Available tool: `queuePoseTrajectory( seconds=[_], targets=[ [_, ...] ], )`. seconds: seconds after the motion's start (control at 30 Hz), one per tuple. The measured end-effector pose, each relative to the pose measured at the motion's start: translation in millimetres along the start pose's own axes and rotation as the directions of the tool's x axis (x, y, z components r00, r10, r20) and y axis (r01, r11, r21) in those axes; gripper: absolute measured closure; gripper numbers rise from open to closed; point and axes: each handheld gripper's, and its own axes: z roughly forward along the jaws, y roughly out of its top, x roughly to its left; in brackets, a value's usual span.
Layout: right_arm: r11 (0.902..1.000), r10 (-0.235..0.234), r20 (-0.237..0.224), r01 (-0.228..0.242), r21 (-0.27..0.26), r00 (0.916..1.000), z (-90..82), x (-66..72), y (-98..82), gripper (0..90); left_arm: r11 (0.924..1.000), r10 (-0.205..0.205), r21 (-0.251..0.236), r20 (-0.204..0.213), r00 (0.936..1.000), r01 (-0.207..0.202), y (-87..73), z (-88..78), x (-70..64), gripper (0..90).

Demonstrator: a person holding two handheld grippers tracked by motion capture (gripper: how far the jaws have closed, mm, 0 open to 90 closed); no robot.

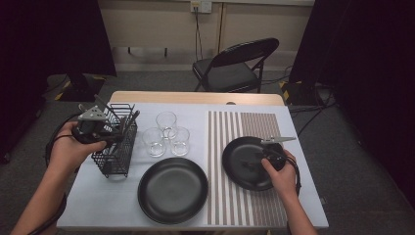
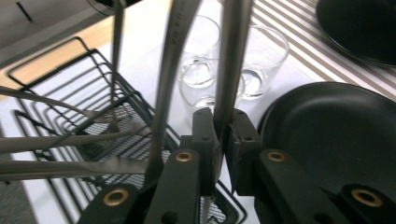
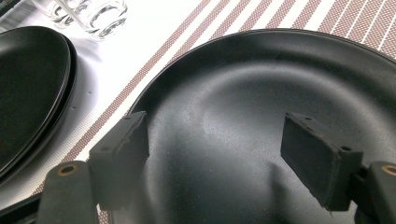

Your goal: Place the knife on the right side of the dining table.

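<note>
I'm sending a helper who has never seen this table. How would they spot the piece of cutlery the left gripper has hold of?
Find the black wire basket at the table's left edge, beside three clear glasses. Several metal cutlery handles lean out of it. The one wanted is the handle standing upright between the pads of the left gripper, which are closed on it; the others are untouched.

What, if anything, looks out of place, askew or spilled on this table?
Nothing stands out. Three glasses stand upright, both black plates lie flat, one on the striped mat. The left gripper is shut on a utensil handle in the wire basket.
</note>
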Motion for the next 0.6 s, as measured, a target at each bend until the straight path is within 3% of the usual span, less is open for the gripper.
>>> queuePoseTrajectory(
  seconds=[0.27,0.6],
  targets=[
    [1.0000,-0.002,0.001,0.002,0.000,1.0000,0.6,-0.9,-0.5,22.6,0.9992,-0.035,-0.021,-0.005,0.9994,0.035,6.9,-7.4,3.4,83.7],
    [1.0000,0.002,0.002,-0.002,-0.003,1.0000,-0.3,-1.1,-0.5,22.6,0.9993,-0.031,-0.020,-0.004,0.9995,0.031,16.6,-13.9,3.0,83.8]
  ],
)
